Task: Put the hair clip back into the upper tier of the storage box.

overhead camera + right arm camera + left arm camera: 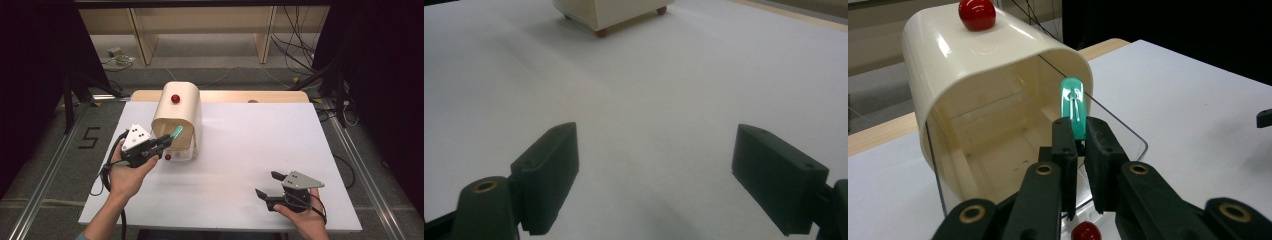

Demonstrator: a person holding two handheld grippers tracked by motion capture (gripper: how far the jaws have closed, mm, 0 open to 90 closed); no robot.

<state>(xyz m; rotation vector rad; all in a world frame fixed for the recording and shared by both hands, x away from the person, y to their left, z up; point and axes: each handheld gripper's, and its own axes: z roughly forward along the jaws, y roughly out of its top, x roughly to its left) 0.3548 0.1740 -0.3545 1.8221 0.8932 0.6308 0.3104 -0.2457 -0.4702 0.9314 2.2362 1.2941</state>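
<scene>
A cream box (175, 112) with a rounded top and a red knob (175, 98) stands at the back left of the white table. Its front is open, and a clear door (1128, 135) hangs down with a small red knob (1085, 231) on it. My left gripper (167, 140) is shut on a flat teal stick (177, 132) held tilted up at the box's mouth. In the left gripper view the teal stick (1072, 105) rises from between the jaws of the left gripper (1079, 127) before the hollow box (948, 55). My right gripper (266, 183) rests open near the front right, nothing between its jaws (654, 170).
The white table top (250, 140) stretches wide between the box and the right gripper. A wooden strip (250, 96) runs along the far edge. Beyond it lie floor cables (295, 45) and wooden shelf legs. Small red feet (601, 34) hold up the box.
</scene>
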